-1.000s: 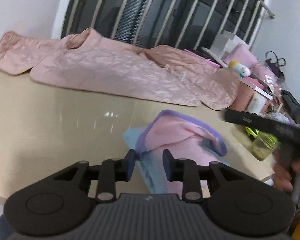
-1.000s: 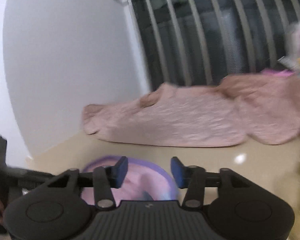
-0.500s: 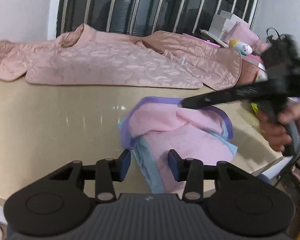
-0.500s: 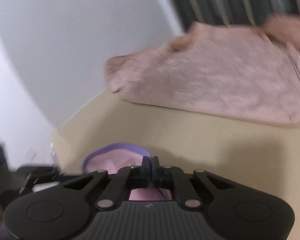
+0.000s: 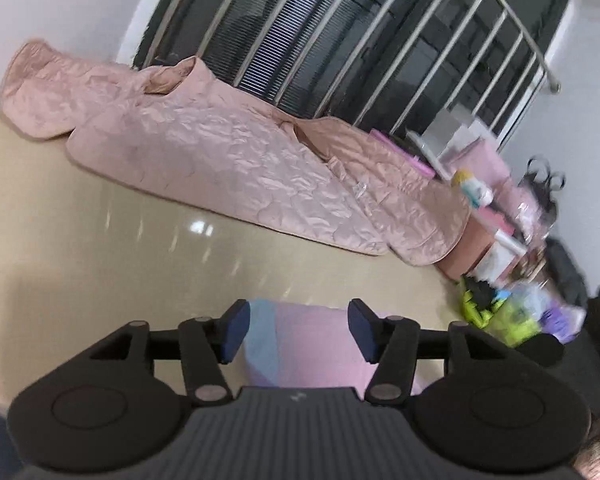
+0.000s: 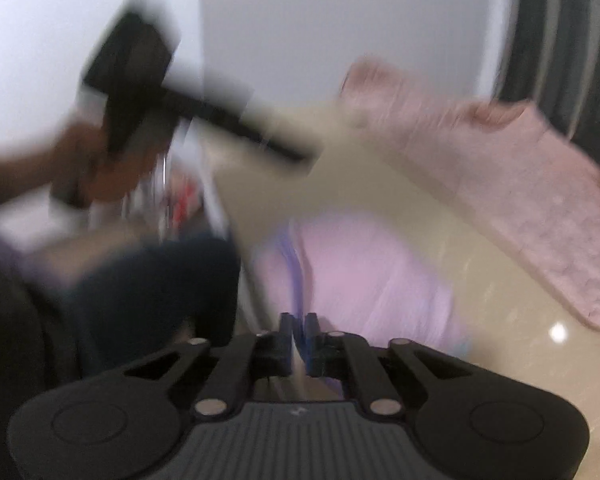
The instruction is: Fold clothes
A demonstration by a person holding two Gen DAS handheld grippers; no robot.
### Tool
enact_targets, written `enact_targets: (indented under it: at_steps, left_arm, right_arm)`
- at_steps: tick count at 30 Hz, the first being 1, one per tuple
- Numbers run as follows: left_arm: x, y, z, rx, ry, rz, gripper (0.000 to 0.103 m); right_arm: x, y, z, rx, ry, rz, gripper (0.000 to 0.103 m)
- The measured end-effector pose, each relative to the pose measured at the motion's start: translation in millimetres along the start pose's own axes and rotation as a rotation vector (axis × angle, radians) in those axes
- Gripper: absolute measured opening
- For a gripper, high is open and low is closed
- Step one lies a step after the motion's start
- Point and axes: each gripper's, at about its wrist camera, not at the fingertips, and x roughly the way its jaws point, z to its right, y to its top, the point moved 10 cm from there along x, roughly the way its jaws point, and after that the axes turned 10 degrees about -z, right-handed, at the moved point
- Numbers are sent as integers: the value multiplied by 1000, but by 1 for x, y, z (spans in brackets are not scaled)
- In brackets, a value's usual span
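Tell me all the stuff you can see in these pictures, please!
small cloth: one, pink with blue and purple edging, near table edge, below both grippers
quilted jacket: one, pale pink, spread along the table's far side
table: one, glossy beige
window bars: several, silver, behind the jacket
clutter pile: boxes, a toy, bags, mostly pink and green, blurred, right of the table
left gripper: black, blue pads, jaws opening, nothing pinched
right gripper: black, jaws opening from nearly shut, a thin cloth edge between them
hand: one, blurred, holding the left gripper
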Motion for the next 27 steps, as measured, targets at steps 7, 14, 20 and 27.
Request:
enact_targets:
  at_steps: [7,14,20,27]
  left_arm:
    - [40,-32,12,60,51,-154,54]
    - [18,3,-2,-30,14,-51,57]
    - [75,5,-9,-115,30,-222,45]
    - [81,-8,-18,-227,2,-238,16]
  right_arm:
    - [-38,-5,57,456,-112,255,47]
    - [-16,-24,85,724,-170,292,47]
    - [5,-25,88,834,-140,310,47]
    - [10,-22,106,1013,-19,399,47]
